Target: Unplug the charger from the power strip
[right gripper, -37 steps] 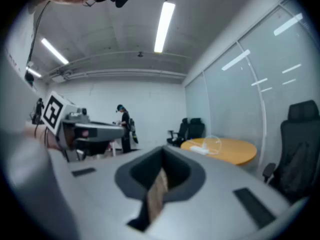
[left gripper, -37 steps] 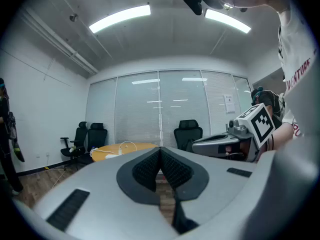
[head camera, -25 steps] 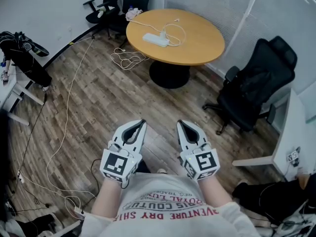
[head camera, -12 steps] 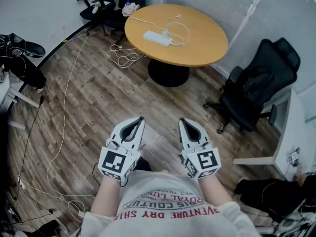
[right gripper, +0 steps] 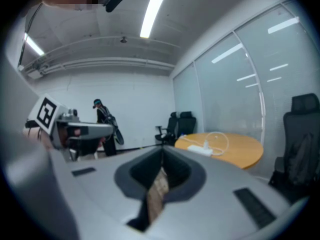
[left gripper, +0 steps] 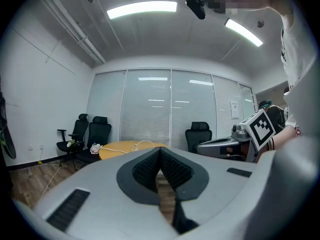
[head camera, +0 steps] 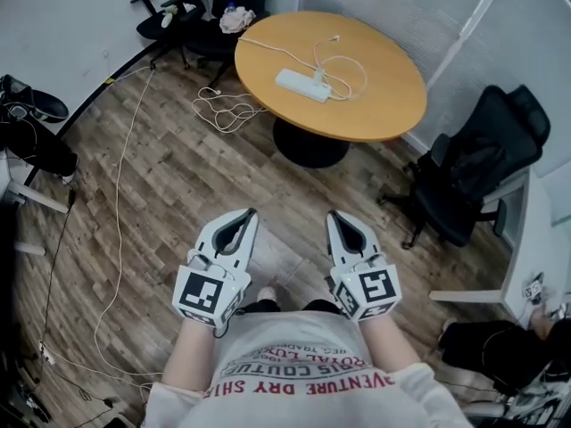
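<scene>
Charger (head camera: 318, 78) sits plugged into the power strip (head camera: 299, 85) on the round table (head camera: 384, 96), well ahead of the left gripper (head camera: 247, 214) and right gripper (head camera: 335, 216); both pairs of jaws are clenched, empty.

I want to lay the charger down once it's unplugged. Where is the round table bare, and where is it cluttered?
Bare: the round table's right side, between the white cable loop and the rim by the black chair, and the near edge in front of the power strip. Crowded: the middle and far left, where power strip and cable lie.
</scene>
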A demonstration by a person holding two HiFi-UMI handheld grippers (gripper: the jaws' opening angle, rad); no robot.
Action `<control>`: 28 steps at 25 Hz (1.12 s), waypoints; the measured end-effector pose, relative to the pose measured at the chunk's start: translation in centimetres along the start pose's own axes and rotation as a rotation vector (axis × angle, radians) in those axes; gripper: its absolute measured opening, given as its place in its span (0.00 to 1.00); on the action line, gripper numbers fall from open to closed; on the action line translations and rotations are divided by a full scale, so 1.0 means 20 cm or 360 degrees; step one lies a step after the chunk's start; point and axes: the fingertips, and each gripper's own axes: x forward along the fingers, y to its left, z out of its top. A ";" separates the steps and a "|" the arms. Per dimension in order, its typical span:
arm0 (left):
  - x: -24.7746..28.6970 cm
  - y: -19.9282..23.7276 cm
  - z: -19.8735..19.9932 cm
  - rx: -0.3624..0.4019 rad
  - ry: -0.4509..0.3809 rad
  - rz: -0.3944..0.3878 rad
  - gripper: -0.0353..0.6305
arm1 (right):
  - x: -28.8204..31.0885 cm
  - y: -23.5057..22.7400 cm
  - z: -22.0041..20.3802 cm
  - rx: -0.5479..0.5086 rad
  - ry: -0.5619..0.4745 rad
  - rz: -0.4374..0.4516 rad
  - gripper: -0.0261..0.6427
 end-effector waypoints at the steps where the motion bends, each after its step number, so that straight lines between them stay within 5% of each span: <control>1: 0.01 0.05 -0.01 -0.0006 0.0005 0.0006 0.10 | 0.04 0.01 0.00 -0.0013 0.0013 -0.0001 0.08; 12: 0.25 0.41 -0.08 -0.0069 0.0040 0.0069 0.10 | 0.50 -0.08 -0.04 -0.0053 0.0093 0.0032 0.08; 28: 1.29 0.93 0.10 0.0004 0.0039 0.0240 0.10 | 1.45 -0.95 0.21 -0.0091 0.0083 0.0097 0.08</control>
